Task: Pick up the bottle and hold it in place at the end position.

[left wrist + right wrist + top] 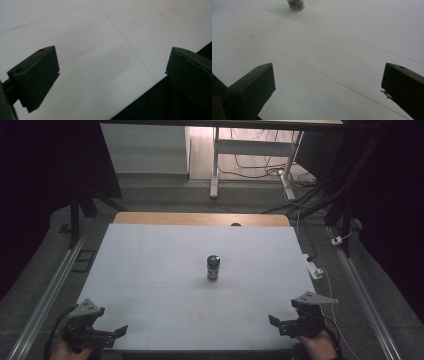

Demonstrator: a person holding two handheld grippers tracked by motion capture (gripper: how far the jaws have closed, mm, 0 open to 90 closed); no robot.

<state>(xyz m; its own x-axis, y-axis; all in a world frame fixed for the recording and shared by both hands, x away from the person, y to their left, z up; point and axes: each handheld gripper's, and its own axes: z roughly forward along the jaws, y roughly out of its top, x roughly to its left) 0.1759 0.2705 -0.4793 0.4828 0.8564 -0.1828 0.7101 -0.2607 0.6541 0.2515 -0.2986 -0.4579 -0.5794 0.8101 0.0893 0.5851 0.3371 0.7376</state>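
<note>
Small dark jar (pixel 213 268) standing upright near centre of white table (pixel 150 265), alone, within likely reach of both sides. Left gripper (pixel 116 332) at near left corner, jaws wide apart, holding nothing. Right gripper (pixel 276 322) at near right corner, jaws likewise apart and empty. Both apparently parked at a ready position. Jar well apart from each gripper, farther in and between the 2. Faint red square mark (pixel 195 315) on table, nearer than jar.

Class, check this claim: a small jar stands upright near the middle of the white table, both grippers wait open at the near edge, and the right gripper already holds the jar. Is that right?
Not quite. The right gripper holds nothing: in the high view the jar stands alone mid-table, well clear of it. The rest holds: jar upright, left gripper and right gripper open at the near edge.
</note>
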